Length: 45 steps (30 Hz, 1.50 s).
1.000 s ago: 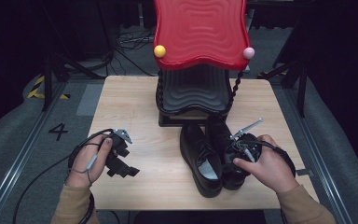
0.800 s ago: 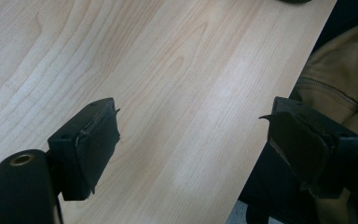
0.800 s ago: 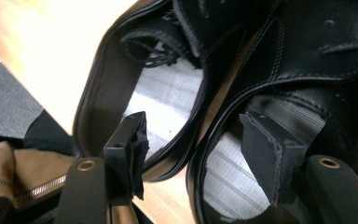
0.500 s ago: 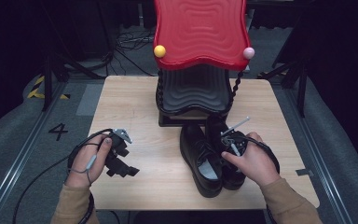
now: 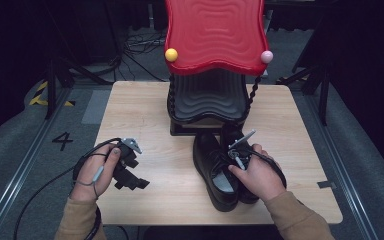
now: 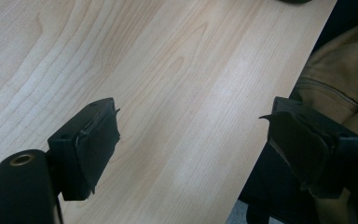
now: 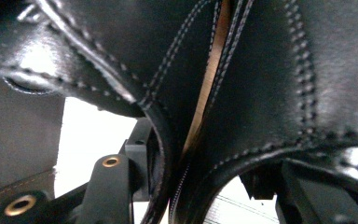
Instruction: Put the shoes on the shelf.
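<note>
The pair of black shoes stands side by side on the table [image 5: 145, 125], at its near right, heels toward the person and toes toward the black base of the red stand [image 5: 215, 35]. The left shoe [image 5: 215, 170] sits just beside the right shoe [image 5: 237, 137], their inner sides touching along most of their length. The right gripper [image 5: 237, 157] is down over the pair at their openings, with the right hand [image 5: 257, 175] covering the rear of the right shoe. In the right gripper view, one jaw stands inside the left shoe's [image 7: 121, 65] opening and the other inside the right shoe's [image 7: 307, 70], so the two adjoining collar walls lie between the jaws. The jaws have just been closing and stand partly open; the left-hand jaw lies against the leather, but contact at the other jaw is obscured, so a firm grip cannot be confirmed. A thin strip of wood shows between the two shoes in that view. The left gripper [image 5: 130, 175] is well apart from the shoes, at the near left of the table, held in the left hand [image 5: 92, 172] with its cable trailing off the edge. In the left gripper view [image 6: 193, 149] its jaws stand wide open over bare wood with nothing between them, and a tan sleeve [image 6: 340, 79] shows at the table's edge.
</note>
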Tool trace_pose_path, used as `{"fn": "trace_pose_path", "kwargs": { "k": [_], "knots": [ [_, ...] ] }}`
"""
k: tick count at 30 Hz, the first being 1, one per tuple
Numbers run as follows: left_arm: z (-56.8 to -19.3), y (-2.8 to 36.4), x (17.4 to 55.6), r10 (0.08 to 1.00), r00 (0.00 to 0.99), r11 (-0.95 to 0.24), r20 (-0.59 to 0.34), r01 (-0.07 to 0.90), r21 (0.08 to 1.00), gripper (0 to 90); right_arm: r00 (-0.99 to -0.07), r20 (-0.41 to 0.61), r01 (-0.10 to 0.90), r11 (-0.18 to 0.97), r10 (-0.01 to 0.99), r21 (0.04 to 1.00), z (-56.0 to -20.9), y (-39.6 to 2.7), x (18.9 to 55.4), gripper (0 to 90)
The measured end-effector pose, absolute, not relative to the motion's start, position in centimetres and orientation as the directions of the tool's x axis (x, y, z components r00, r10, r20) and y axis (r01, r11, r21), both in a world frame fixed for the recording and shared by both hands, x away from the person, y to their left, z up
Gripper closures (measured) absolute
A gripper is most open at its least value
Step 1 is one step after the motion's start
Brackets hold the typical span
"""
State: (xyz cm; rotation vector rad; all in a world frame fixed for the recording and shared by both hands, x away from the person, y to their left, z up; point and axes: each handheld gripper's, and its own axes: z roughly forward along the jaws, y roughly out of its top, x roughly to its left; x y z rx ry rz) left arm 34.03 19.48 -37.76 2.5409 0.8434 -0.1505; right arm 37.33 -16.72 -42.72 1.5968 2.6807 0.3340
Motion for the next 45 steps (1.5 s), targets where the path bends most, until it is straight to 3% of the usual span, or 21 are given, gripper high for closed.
{"fn": "trace_pose_path", "kwargs": {
  "k": [5,8,14,20,31,38,45],
  "knots": [
    [-37.7,19.5,34.0,0.540,0.807,-0.708,-0.240,0.590,0.388,17.0,-0.576,0.042,0.805,0.558,0.816,0.200,-42.9,-16.2,36.6,53.0],
    [-37.7,19.4,34.0,0.539,0.807,-0.709,-0.240,0.589,0.388,17.0,-0.582,0.030,0.800,0.566,0.813,0.199,-42.9,-16.1,36.5,53.1],
    [-37.9,19.4,34.2,0.540,0.807,-0.712,-0.240,0.589,0.382,17.0,-0.520,0.056,0.847,0.507,0.852,0.161,-42.6,-15.9,37.2,58.8],
    [-37.9,19.3,34.1,0.538,0.808,-0.713,-0.241,0.588,0.381,17.0,-0.481,0.064,0.860,0.456,0.875,0.228,-42.3,-15.8,37.7,70.0],
    [-37.9,19.6,34.2,0.541,0.804,-0.707,-0.245,0.593,0.385,17.0,-0.435,0.054,0.887,0.418,0.899,0.194,-41.6,-16.2,38.4,80.9],
    [-37.9,20.1,34.1,0.548,0.799,-0.695,-0.248,0.600,0.397,17.0,-0.443,0.157,0.889,0.410,0.882,0.205,-39.5,-17.0,38.2,81.7],
    [-37.6,20.3,34.0,0.548,0.800,-0.692,-0.245,0.598,0.405,17.0,-0.472,0.174,0.877,0.440,0.865,0.193,-37.3,-17.1,37.7,81.5]
  ]
}}
